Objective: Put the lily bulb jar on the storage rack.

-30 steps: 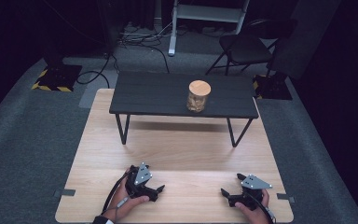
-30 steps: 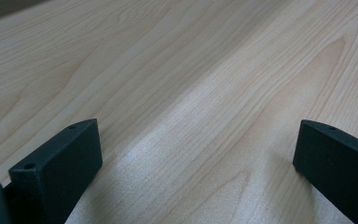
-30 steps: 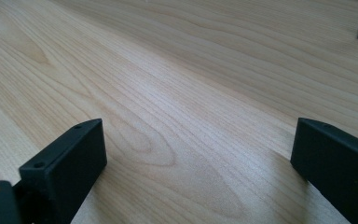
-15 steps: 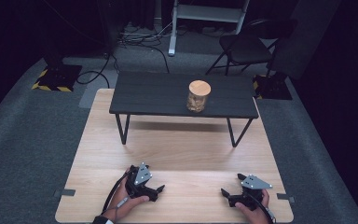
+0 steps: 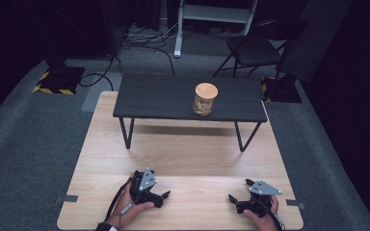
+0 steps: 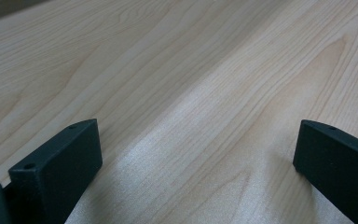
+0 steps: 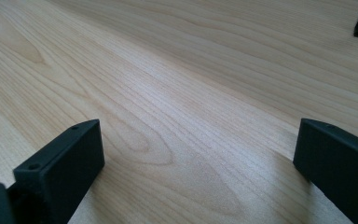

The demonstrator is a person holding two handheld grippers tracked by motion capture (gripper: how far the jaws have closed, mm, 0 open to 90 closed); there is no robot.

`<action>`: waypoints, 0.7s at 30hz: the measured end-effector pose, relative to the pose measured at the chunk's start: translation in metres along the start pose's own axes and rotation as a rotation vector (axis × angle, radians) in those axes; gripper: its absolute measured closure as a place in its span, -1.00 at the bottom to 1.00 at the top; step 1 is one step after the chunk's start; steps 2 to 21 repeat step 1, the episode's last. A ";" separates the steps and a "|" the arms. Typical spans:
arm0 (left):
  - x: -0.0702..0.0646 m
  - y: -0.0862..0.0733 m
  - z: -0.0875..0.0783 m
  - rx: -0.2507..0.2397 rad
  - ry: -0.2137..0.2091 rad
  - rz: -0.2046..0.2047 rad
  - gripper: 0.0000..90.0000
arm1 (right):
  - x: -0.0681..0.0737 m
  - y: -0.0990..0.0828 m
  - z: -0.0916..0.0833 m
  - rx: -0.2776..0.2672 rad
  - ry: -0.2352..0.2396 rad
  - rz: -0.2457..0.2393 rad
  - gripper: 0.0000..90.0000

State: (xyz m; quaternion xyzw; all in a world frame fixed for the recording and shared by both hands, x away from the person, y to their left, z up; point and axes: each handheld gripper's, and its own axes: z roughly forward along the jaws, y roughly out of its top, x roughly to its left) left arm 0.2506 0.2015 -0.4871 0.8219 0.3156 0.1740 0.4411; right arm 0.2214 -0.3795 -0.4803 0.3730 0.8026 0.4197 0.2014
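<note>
Grippers rest low on the near edge of the light wooden table (image 5: 183, 159), one in each of the person's hands. The left gripper (image 5: 161, 196) sits at the near left, its jaws pointing right across the boards; in the left gripper view (image 6: 196, 154) the two black jaws stand spread wide apart with nothing but bare wood grain between them. The right gripper (image 5: 234, 202) sits at the near right, well apart from the left one, pointing left toward it. In the right gripper view (image 7: 198, 154) its jaws are likewise spread wide over bare wood, and they have just been opening a little further; nothing lies between them. A dark tip at the far right corner of that view looks like part of the other gripper, though too little of it shows to be sure.

Nearest thing to either tool is the glass jar (image 5: 204, 99) with a round wooden lid. It stands upright on the small black bench (image 5: 154, 98) that sits across the far half of the table, right of the bench's middle, well apart from both grippers. Its contents look brownish, too small to tell more. Beyond the table lie grey carpet, cables and a dark chair (image 5: 250, 48).
</note>
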 end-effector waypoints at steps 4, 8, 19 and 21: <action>0.000 0.000 0.000 0.000 0.000 0.000 -0.98 | 0.000 0.000 0.000 0.000 0.000 0.000 -0.97; 0.000 0.000 0.000 0.000 0.000 0.000 -0.98 | 0.000 0.000 0.000 0.000 0.000 0.000 -0.97; 0.000 0.000 0.000 0.000 0.000 0.000 -0.98 | 0.000 0.000 0.000 0.000 0.000 0.000 -0.97; 0.000 0.000 0.000 0.000 0.000 0.000 -0.98 | 0.000 0.000 0.000 0.000 0.000 0.000 -0.97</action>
